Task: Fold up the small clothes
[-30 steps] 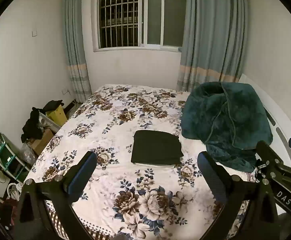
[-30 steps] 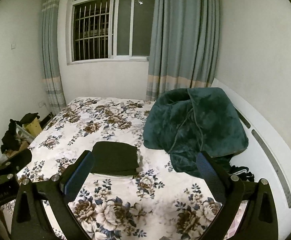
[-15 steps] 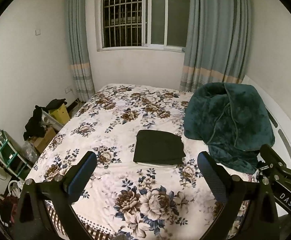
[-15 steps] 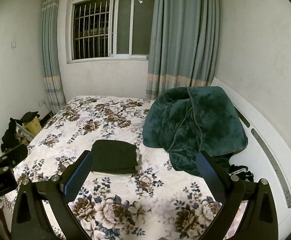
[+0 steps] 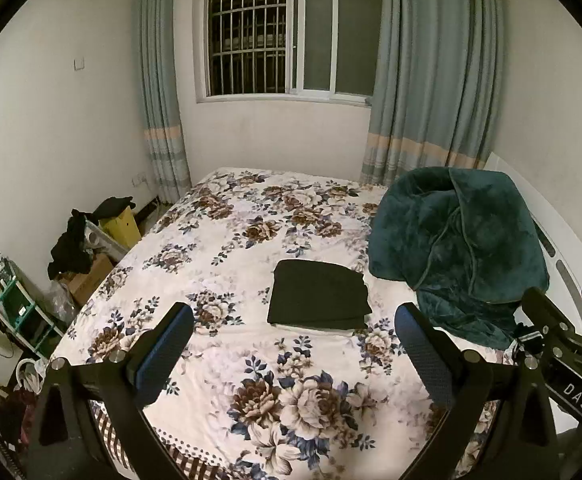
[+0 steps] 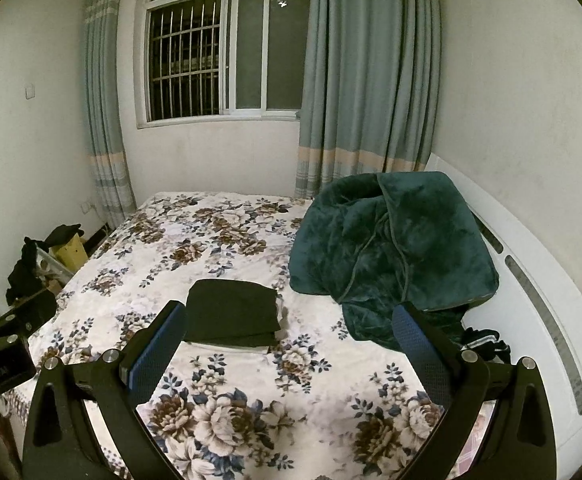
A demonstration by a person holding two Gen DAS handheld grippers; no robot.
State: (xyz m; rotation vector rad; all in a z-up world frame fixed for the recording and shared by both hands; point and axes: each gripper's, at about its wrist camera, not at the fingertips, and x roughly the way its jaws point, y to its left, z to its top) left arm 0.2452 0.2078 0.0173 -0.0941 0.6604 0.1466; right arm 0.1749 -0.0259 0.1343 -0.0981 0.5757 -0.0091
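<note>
Folded dark garment (image 6: 231,312) on floral bed (image 6: 227,384)

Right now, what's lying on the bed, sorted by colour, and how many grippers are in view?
Dark folded garment: 1, flat on the floral bedspread
White folded item under it: 1, only its edge shows
Teal plush blanket: 1, heaped at the bed's right side
Grippers: 2, left gripper and right gripper, both open and empty
Total: 5
</note>
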